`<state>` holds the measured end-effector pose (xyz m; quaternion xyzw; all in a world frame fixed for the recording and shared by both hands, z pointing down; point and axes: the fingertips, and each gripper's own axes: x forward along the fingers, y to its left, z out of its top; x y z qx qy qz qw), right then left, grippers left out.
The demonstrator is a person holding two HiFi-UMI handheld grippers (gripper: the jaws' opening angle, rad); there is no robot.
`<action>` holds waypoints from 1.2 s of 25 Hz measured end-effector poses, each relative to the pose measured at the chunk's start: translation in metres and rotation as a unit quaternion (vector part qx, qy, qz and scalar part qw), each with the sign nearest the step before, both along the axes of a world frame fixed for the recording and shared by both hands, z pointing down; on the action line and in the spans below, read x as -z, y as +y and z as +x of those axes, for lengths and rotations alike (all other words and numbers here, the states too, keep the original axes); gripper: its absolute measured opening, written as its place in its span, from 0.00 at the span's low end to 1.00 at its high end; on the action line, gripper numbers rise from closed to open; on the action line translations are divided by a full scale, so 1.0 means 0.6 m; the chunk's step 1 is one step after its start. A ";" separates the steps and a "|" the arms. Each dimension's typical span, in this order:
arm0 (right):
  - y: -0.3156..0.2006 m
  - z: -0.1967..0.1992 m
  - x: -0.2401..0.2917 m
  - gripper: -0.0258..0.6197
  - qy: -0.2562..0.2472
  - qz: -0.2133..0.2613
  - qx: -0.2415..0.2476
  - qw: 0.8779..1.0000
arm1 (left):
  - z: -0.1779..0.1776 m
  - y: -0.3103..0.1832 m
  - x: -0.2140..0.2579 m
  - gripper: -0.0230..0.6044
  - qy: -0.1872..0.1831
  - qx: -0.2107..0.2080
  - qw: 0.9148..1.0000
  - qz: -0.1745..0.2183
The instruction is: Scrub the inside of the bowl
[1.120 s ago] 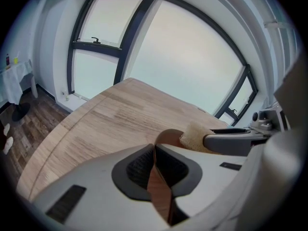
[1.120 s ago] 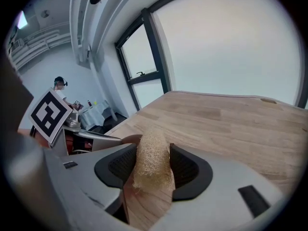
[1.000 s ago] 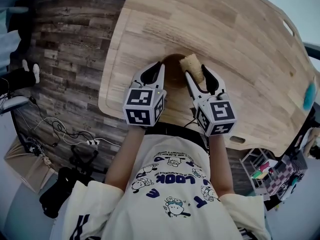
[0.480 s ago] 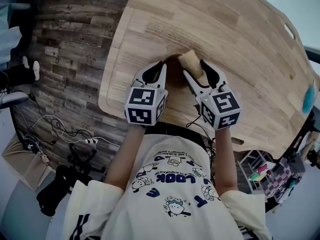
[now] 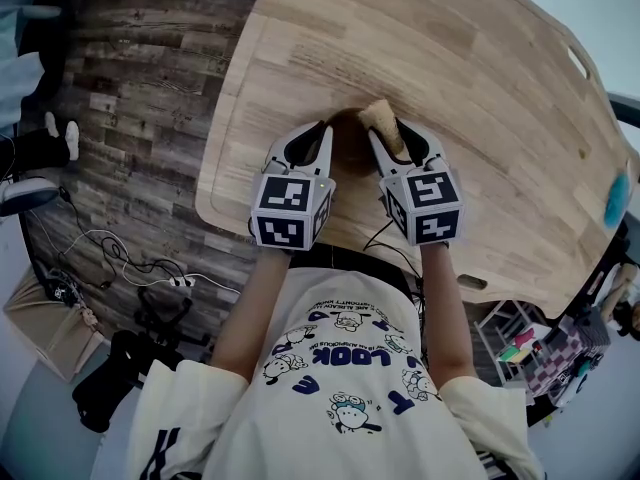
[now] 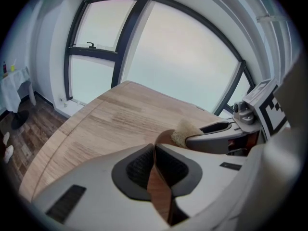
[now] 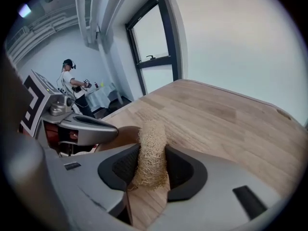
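Observation:
A brown wooden bowl (image 5: 345,148) sits near the table's front edge, between my two grippers. My left gripper (image 5: 318,133) is shut on its near-left rim; the thin brown wall (image 6: 158,189) stands pinched between the dark pads. My right gripper (image 5: 393,133) holds a tan loofah scrubber (image 5: 380,118) at the bowl's right rim. Its jaws are closing, and the loofah (image 7: 150,153) fills the gap between both pads. In the left gripper view the loofah (image 6: 185,129) pokes up over the bowl's far rim beside the right gripper's finger (image 6: 216,137).
The light wooden table (image 5: 480,78) stretches away ahead and to the right. A teal object (image 5: 618,196) lies at its far right edge. Cables (image 5: 120,263) lie on the plank floor at left. A person (image 7: 71,85) stands far back by the windows.
My right gripper's jaws have narrowed onto the loofah, and the gripper has shifted slightly left towards the bowl. The left gripper has stayed clamped on the rim.

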<state>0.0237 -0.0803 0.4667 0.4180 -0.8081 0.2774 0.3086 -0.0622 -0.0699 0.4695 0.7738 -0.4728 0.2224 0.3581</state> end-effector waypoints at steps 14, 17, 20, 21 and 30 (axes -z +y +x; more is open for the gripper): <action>0.012 0.025 -0.010 0.25 0.075 -0.023 -0.093 0.993 | 0.000 0.020 -0.003 0.11 0.000 0.097 0.995 0.002; 0.014 0.028 -0.011 0.25 0.070 -0.033 -0.107 0.991 | 0.000 0.024 -0.004 0.11 0.005 0.111 0.994 0.001; 0.011 0.026 -0.011 0.24 0.073 -0.026 -0.091 0.993 | 0.002 0.023 -0.004 0.11 0.015 0.105 0.994 -0.001; 0.011 0.025 -0.011 0.24 0.077 -0.023 -0.080 0.994 | 0.002 0.023 -0.005 0.11 0.025 0.103 0.994 -0.004; 0.016 -0.016 -0.004 0.24 0.111 0.035 0.077 0.990 | -0.007 0.005 0.012 0.24 -0.009 -0.056 0.998 0.018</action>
